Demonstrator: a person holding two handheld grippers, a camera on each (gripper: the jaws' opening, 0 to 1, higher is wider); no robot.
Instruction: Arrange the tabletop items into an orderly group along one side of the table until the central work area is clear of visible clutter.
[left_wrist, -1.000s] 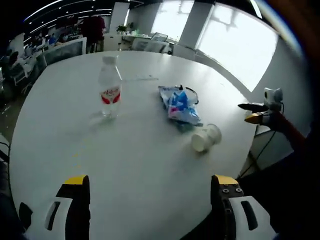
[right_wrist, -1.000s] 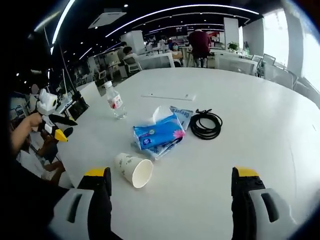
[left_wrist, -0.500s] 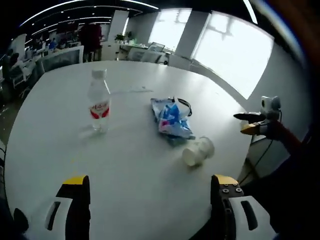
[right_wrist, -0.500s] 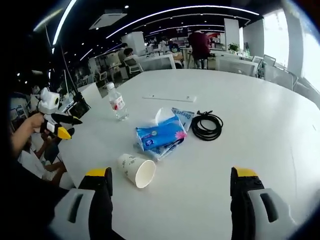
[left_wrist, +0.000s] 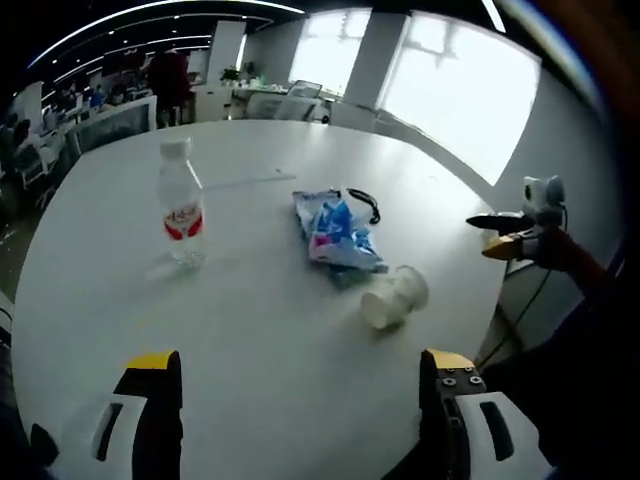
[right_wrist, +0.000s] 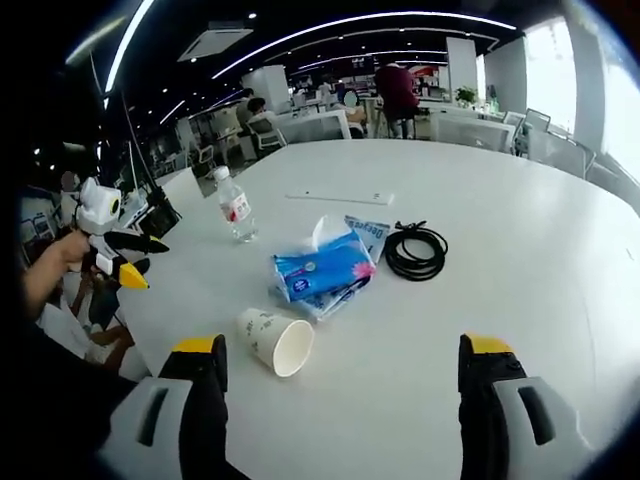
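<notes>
Both pairs of tongs stand apart and empty over the near edge of the white surface, the left tongs and right tongs facing the clutter from opposite sides.

Going left to right in the right gripper view: the bottle stands upright, far ahead and left of the tongs. It looks nearly full, so fairly heavy, smooth and somewhat slippery; a grip across the body at the red-and-white label would suit. The label's writing is too small to read.

The cup lies on its side just ahead of the left jaw, mouth toward the camera. Paper, light and easily crushed; it would likely roll, so pinch the rim gently.

The tissue pack lies ahead, centre: soft, light, crinkly film; take it across its narrow width. Printing shows on the blue wrapper, unreadable.

The cable, a black coil, lies just beside the pack to the right: limp, best lifted through several loops.
</notes>
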